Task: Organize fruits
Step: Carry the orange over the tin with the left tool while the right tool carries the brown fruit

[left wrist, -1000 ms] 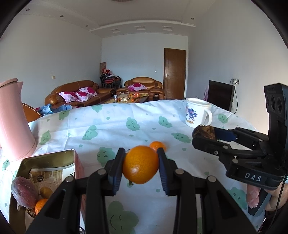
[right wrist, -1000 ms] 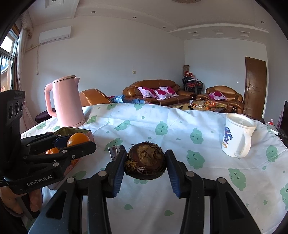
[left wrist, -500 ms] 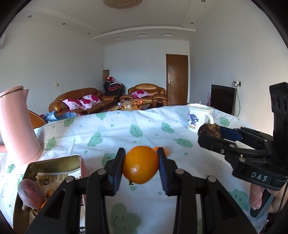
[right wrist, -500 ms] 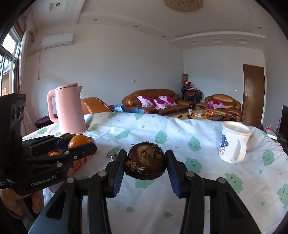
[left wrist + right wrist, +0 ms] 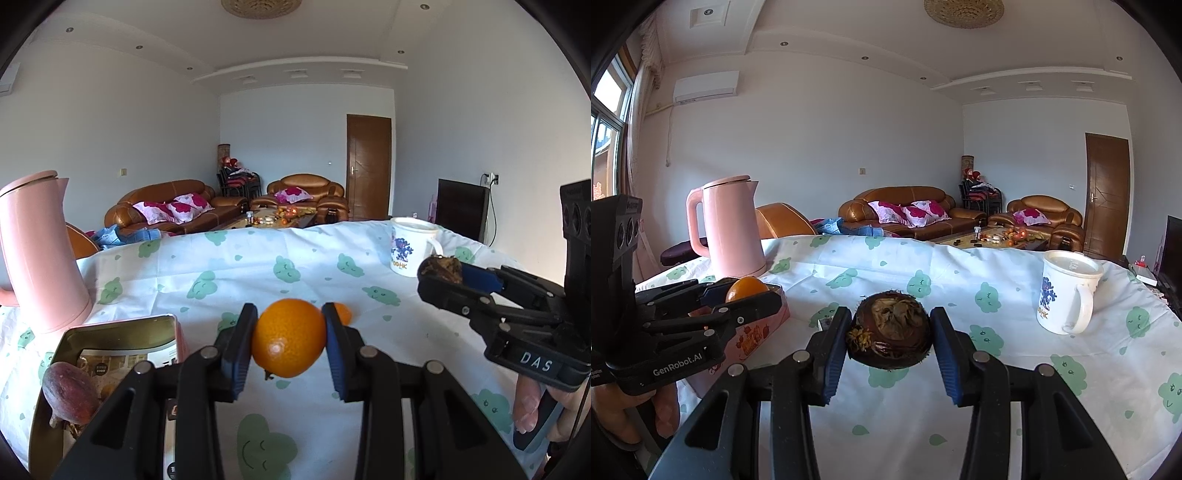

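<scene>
Orange (image 5: 289,338) clamped in raised left gripper (image 5: 289,343), brown fruit (image 5: 891,335) in level right gripper (image 5: 891,341).

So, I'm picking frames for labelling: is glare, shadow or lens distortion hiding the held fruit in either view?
Left wrist view: the round orange fruit is sharp, with one small highlight; fisheye bends the room edges and darkens the corners. Right wrist view: the dark brown dried-topped fruit is sharp but dim on its underside; sunlight brightens the cloud-print tablecloth.
</scene>
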